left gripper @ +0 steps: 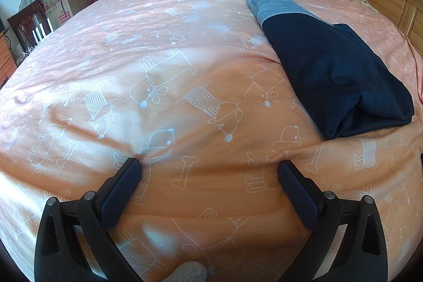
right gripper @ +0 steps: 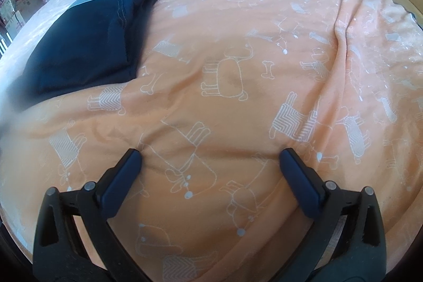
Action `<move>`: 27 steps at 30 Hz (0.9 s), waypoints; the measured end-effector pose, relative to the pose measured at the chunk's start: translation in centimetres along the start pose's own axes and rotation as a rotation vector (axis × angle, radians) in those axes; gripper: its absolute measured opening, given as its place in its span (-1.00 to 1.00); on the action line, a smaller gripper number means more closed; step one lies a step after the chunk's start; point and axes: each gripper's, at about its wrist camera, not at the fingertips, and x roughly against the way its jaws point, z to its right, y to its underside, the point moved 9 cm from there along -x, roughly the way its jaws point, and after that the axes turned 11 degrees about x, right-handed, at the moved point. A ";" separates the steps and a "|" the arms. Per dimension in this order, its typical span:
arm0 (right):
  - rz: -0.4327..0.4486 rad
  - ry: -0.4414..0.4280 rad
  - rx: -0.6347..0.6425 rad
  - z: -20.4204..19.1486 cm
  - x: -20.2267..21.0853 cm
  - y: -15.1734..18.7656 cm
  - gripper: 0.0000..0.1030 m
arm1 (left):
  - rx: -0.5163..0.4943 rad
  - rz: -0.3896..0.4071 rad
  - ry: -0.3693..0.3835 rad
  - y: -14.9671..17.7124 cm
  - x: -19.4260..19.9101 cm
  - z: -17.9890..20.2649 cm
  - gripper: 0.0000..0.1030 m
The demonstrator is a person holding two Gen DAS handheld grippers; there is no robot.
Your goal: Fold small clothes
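The left gripper (left gripper: 208, 165) and right gripper (right gripper: 210, 155) rest on the orange dog-print bedspread (left gripper: 164, 65), jaws spread wide and empty, with bare bedspread ahead. The folded navy garment with a grey band (left gripper: 330, 70) lies between them, its long axis running away towards the clothes-piled far edge.

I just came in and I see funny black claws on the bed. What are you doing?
A person is folding small clothes with a hand-held gripper in each hand. Right now both are open and empty, tips resting on the orange doggy bedspread: the left hand-held gripper and the right hand-held gripper. A dark blue garment with a lighter blue band lies already folded on the bed, between the two, and neither touches it.
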 end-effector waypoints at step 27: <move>0.003 -0.006 -0.005 0.0 -0.1 0.1 1.00 | -0.001 0.001 -0.002 0.0 0.0 0.0 1.00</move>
